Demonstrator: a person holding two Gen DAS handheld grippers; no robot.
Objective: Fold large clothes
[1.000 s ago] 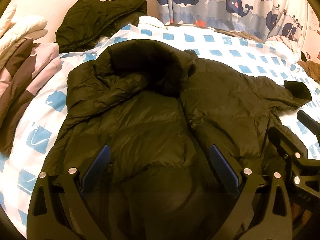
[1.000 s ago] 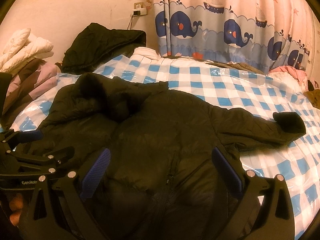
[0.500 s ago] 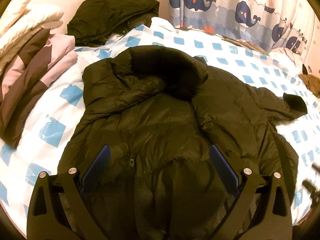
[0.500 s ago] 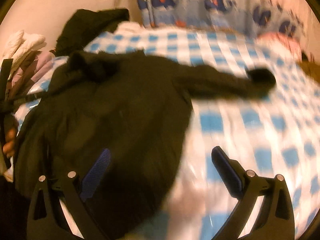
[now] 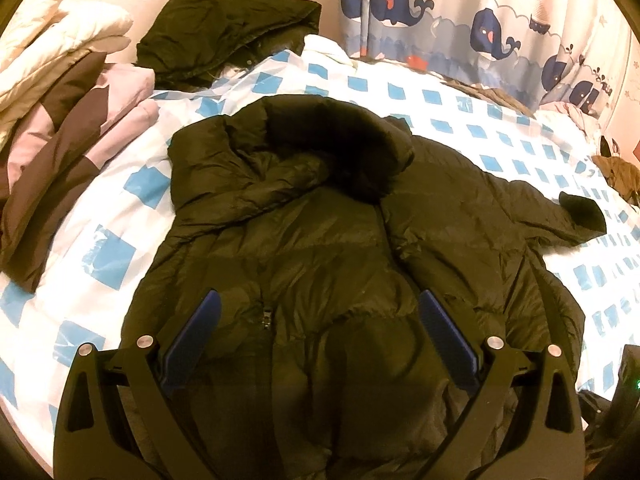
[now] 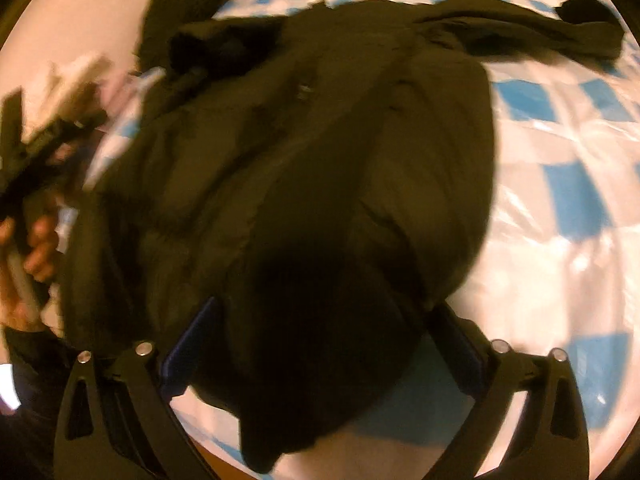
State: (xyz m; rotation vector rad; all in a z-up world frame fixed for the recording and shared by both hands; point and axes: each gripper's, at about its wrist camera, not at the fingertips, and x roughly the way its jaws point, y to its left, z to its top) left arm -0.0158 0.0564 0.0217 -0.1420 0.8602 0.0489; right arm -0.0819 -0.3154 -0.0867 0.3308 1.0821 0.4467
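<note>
A dark puffer jacket (image 5: 320, 248) lay spread across the blue-checked sheet (image 5: 496, 136) of the bed, hood toward the far wall, one sleeve (image 5: 560, 212) stretched right. The left gripper (image 5: 320, 332) hovered over the jacket's near front, jaws spread wide, gripping nothing. The right gripper (image 6: 320, 344) was closing around the jacket's near hem (image 6: 280, 400); the blurred frame showed fabric between the jaws, the pads not yet pressing. Bare sheet lay right of the jacket; folded clothes (image 5: 60, 120) crowded the left edge.
</note>
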